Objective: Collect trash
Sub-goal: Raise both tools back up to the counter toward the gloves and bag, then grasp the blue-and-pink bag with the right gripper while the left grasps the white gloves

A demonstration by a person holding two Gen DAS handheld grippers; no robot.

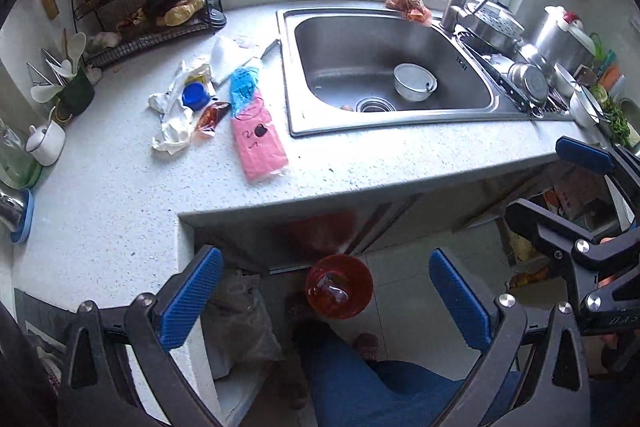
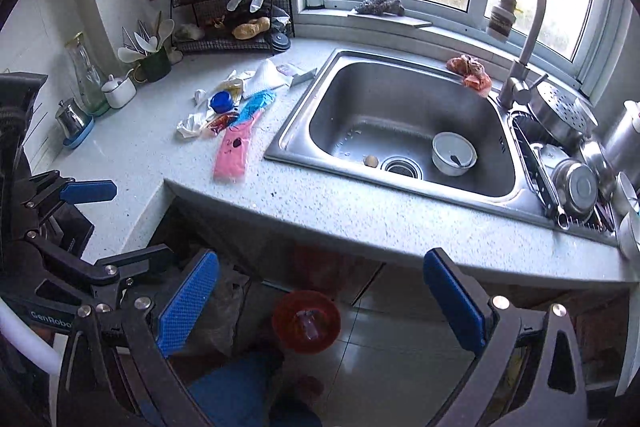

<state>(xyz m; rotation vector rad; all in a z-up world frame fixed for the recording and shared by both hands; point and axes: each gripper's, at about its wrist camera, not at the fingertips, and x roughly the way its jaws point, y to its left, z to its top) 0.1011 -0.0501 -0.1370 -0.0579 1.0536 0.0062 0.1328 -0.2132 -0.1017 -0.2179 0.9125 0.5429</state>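
Through my left wrist camera, my left gripper [image 1: 326, 301] hangs released and empty, its blue pads spread wide over the floor in front of the counter [image 1: 120, 195]. Between the pads, down on the tiles, stands a red bin [image 1: 339, 286] with something clear inside. The trash lies in a loose heap on the counter left of the sink [image 1: 472, 119]: a pink packet [image 1: 258, 147], a blue wrapper [image 1: 244, 87] touching its top end, a blue cap [image 1: 195, 95], a small red sachet [image 1: 210, 118] and crumpled white plastic [image 1: 172, 131]. A white bowl [image 1: 414, 82] sits in the basin. My right gripper [image 1: 560, 183] shows at the right edge, also released. From my right wrist camera, that right gripper [image 2: 322, 303] is spread open with nothing held, over the same red bin [image 2: 306, 321]. The pink packet [image 2: 232, 155] and the rest of the heap lie beyond, near the sink [image 2: 288, 151], and my left gripper [image 2: 108, 223] is at the left edge.
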